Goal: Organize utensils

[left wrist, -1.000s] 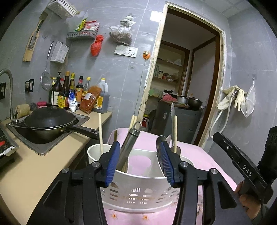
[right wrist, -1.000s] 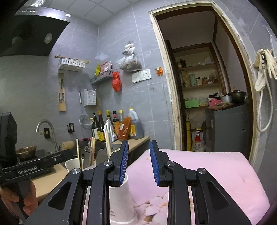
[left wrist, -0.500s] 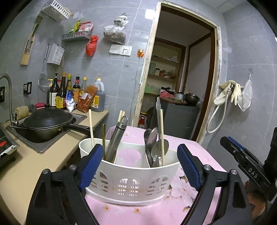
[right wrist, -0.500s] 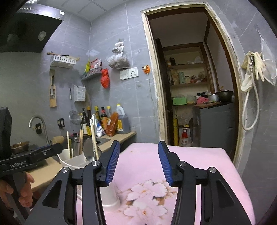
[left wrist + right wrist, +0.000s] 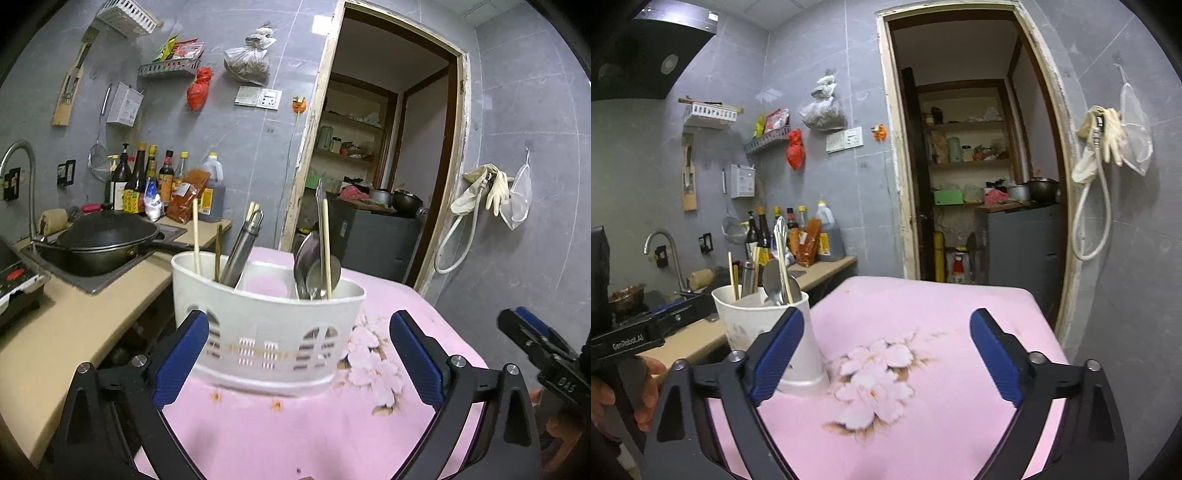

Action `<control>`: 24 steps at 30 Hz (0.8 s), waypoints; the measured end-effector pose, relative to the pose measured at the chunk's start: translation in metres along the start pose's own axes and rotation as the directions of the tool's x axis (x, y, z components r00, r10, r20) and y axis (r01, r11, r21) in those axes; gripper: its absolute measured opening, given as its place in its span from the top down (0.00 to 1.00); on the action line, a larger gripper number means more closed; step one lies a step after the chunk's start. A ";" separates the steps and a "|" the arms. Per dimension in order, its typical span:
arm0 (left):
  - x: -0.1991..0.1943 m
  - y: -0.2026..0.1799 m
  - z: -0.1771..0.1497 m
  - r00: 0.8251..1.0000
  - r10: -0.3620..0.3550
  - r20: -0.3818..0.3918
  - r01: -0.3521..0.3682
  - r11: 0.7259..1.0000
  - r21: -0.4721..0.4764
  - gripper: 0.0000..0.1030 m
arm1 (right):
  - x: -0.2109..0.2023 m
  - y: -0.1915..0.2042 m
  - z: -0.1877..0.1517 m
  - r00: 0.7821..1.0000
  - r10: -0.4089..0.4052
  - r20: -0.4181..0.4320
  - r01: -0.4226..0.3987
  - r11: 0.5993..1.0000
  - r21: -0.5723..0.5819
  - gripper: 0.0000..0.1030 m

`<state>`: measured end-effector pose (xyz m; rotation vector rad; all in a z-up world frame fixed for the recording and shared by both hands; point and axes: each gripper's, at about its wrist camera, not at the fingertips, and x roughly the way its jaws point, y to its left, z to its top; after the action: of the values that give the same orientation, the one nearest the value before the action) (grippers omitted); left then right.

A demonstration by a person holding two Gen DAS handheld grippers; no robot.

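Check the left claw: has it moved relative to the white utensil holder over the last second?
Yes. The left claw has backed away from the white utensil holder, and its jaws are opening with nothing gripped.

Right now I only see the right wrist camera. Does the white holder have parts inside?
Observer: Yes. The left wrist view shows dividers in the white holder; no utensil stands in its middle part.
Operator: What's in the end parts?
Observer: Chopsticks and a metal handle at one end, spoons at the other.
Operator: Does it have holes?
Observer: Yes, arched slots run along its front wall.
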<state>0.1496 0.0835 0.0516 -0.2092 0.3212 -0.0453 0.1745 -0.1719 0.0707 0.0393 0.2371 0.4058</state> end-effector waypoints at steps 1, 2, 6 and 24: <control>-0.003 0.000 -0.002 1.000 0.003 -0.001 -0.003 1.000 -0.002 0.07 | -0.003 0.000 -0.001 1.000 -0.006 -0.003 0.006 1.000 0.003 0.00; -0.007 0.000 -0.005 1.000 0.005 -0.001 -0.005 1.000 -0.004 0.07 | -0.009 -0.001 -0.003 1.000 -0.016 -0.007 0.016 1.000 0.008 0.00; -0.021 0.000 -0.016 1.000 0.014 -0.007 -0.014 1.000 -0.013 0.06 | -0.024 -0.002 -0.009 0.999 -0.045 -0.030 0.046 0.999 0.012 0.00; -0.068 -0.012 -0.060 0.998 0.067 -0.010 -0.067 0.995 0.074 0.06 | -0.078 0.015 -0.044 0.992 -0.105 -0.064 0.106 0.994 0.002 0.00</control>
<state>0.0655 0.0655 0.0198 -0.1251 0.3386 0.0079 0.0892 -0.1890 0.0467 0.0195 0.3015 0.3014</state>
